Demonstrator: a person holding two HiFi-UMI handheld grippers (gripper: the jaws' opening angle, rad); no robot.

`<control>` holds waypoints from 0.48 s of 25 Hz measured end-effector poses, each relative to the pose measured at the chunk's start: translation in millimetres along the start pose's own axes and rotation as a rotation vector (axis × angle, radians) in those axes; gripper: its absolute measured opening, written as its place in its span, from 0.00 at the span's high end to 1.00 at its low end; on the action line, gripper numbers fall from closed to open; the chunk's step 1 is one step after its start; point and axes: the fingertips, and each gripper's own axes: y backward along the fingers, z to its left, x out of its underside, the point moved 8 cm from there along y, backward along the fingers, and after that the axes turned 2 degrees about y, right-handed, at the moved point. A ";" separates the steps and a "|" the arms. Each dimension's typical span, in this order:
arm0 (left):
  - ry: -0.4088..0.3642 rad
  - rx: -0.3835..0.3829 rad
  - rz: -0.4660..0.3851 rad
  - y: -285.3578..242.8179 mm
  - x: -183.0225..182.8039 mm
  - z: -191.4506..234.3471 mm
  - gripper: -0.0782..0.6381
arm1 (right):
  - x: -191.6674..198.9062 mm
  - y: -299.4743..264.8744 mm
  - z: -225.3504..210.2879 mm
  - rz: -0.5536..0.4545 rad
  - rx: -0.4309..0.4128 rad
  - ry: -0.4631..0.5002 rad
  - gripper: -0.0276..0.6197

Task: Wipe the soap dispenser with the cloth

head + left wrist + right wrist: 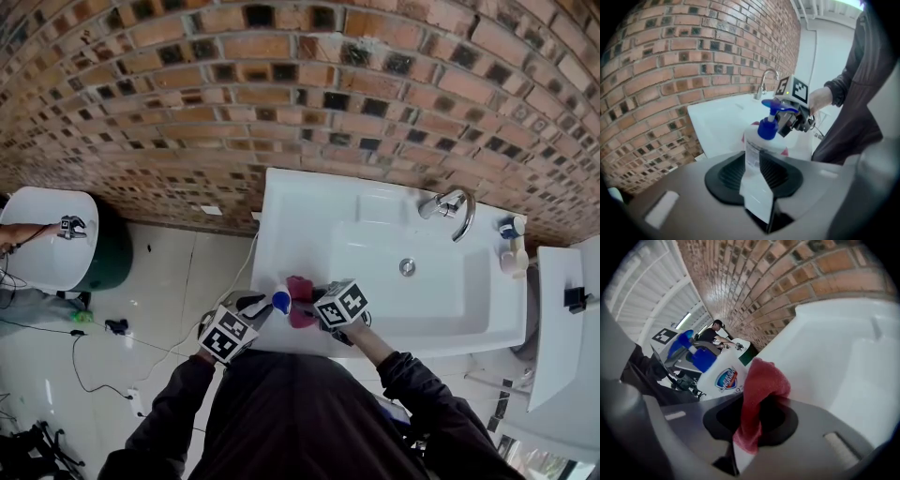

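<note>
Left gripper [757,164] is closed partway on the white, blue-pumped soap dispenser [765,139], held upright. Right gripper [751,416] is pinched on the red cloth [764,376], just beside the dispenser, over the sink [375,225] front edge.

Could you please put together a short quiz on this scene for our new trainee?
1. True or false: the left gripper is shut on the soap dispenser.
2. What does the right gripper hold? A) a sponge B) a red cloth C) a brush
3. Fill in: the dispenser's pump is ___ in colour.
Key: 1 true; 2 B; 3 blue.
</note>
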 end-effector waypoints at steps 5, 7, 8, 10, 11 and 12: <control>0.001 0.058 -0.005 7.8 -5.5 -17.8 0.64 | -11.3 26.1 27.0 -0.045 -0.032 0.099 0.85; 0.004 0.068 -0.012 4.5 -8.6 -22.9 0.59 | -10.7 28.8 34.2 -0.050 -0.044 0.108 0.85; 0.014 0.068 -0.019 2.7 -9.9 -24.4 0.55 | -9.9 28.9 37.2 -0.049 -0.047 0.114 0.85; 0.034 0.066 -0.030 -0.9 -10.4 -26.1 0.49 | -8.1 27.8 44.2 -0.040 -0.056 0.133 0.85; 0.041 0.066 -0.033 -2.3 -10.9 -26.9 0.46 | -7.1 27.1 48.4 -0.036 -0.062 0.143 0.85; 0.041 0.067 -0.034 -3.4 -11.5 -27.8 0.44 | -6.1 26.7 52.5 -0.035 -0.065 0.155 0.85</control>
